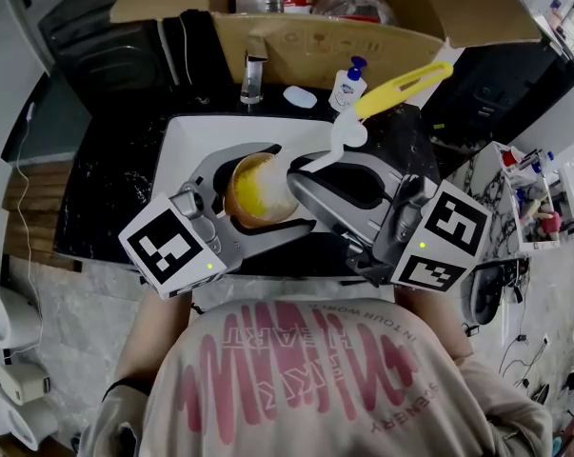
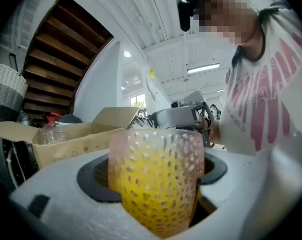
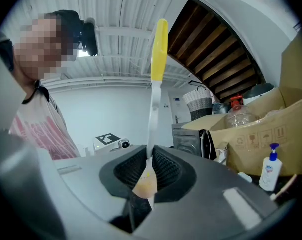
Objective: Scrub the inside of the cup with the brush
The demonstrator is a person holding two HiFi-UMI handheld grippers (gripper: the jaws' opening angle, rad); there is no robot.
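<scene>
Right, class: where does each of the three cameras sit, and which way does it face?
Head view: on the person's head, facing steeply down at the sink; shows their shirt, left gripper holding the cup, right gripper holding the brush.
Left gripper view: on that gripper, facing upward along jaws shut on the cup; shirt at right.
Right gripper view: on that gripper, facing upward along jaws shut on the brush handle; shirt at left.
Shared: both gripper views show the cardboard box.

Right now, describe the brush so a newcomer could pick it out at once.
Find the white sink in front of the cardboard box. At its right side, the right gripper clamps the brush: the only long yellow handle, slanting up past the blue-capped bottle.
</scene>
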